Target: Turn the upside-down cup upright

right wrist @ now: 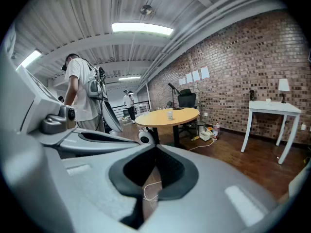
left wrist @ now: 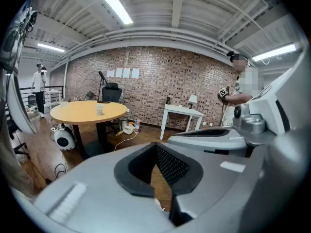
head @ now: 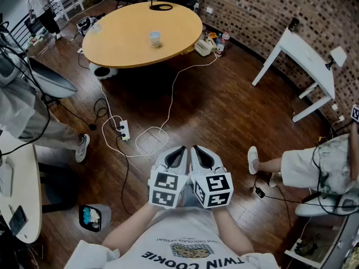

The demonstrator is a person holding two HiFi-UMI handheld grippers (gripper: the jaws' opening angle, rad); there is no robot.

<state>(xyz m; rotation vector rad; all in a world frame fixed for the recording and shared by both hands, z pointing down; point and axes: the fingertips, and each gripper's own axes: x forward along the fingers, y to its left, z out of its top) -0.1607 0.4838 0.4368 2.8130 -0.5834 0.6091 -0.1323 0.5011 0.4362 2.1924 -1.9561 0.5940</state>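
Head view has both tools low and near, held side by side in front of the person's chest over the wood floor (head: 224,111). The left gripper (head: 180,152) and the right gripper (head: 199,150) sit just beside each other and point toward the far side of the room.

Left gripper view shows me that tool's jaws together at the tips, with nothing caught between them. Only floor shows through the hollow behind the pads (left wrist: 167,165). Right gripper view reads the same: jaws closed tip to tip and empty, with a white cable (right wrist: 148,191) on the floor showing through the hollow.

My cup (head: 155,37) stands far off on the round table (head: 123,43), a little right of the tabletop's middle and well apart from both tools. It is too small for me to tell which way up it sits. A black ring (head: 161,7) lies at the table's far edge. A power strip (head: 124,130) lies on the floor between the tools and the table. A white table (head: 305,52) stands at the far right by the brick wall (head: 252,10).
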